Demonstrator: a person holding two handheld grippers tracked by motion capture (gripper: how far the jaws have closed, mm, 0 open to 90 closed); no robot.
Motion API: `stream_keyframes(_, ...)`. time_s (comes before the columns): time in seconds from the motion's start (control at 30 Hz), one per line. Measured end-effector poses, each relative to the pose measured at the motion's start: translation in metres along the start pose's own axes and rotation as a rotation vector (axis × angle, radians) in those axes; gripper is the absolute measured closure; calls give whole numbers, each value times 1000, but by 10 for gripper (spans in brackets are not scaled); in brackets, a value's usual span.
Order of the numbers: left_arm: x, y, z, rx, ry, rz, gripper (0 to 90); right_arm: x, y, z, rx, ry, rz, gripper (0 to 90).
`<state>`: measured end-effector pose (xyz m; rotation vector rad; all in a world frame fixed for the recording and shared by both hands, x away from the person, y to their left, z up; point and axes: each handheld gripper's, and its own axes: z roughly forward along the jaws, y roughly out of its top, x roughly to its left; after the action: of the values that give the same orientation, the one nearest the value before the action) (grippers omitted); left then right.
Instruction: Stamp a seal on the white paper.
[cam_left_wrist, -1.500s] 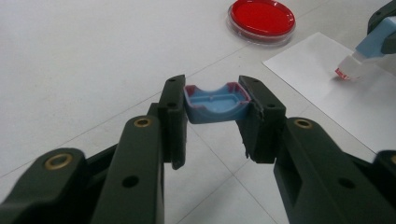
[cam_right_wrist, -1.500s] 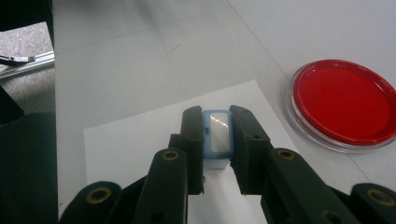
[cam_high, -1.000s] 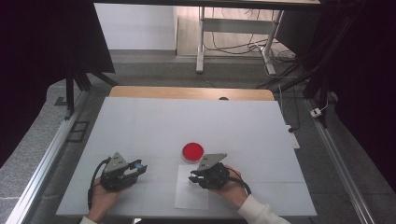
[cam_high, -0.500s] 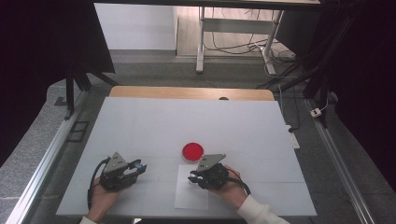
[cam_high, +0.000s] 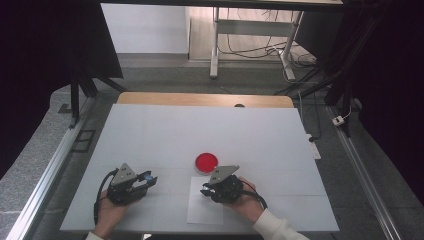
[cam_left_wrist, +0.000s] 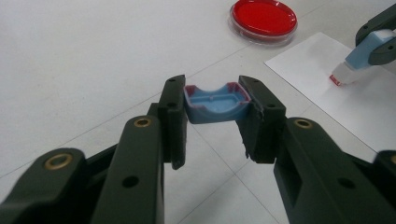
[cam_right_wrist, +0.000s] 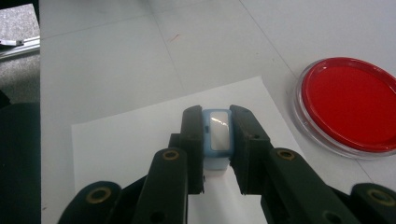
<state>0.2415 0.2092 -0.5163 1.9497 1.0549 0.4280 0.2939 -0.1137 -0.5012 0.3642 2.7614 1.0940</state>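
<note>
Left claw (cam_left_wrist: 212, 109) grips a blue cap (cam_left_wrist: 215, 103) above the desk (cam_high: 165, 135). Right claw (cam_right_wrist: 217, 135) clamps a blue stamp (cam_right_wrist: 217, 135), tip down on the white paper (cam_right_wrist: 135, 130) beside a red dish (cam_right_wrist: 349, 105). No readable writing.

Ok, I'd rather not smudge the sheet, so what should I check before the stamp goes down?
1. Right gripper shut on the stamp: ok.
2. Stamp above the white paper: ok.
3. Stamp face already touching the paper: cannot tell.
4. Left gripper shut on the blue cap, clear of the paper: ok.
5. Red ink pad off the paper: ok.
</note>
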Motion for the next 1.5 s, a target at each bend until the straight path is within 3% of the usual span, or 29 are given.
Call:
stream_keyframes(0.73,-2,0,1,3,-2,1,639,4,-1,2,7,-25,-17,755)
stream_keyframes(0.93,-2,1,0,2,-1,1,639,2,-2,3,5,-16,4,756)
stream_keyframes(1.5,-1,1,-1,2,2,-3,639,1,-4,3,-7,-11,7,757)
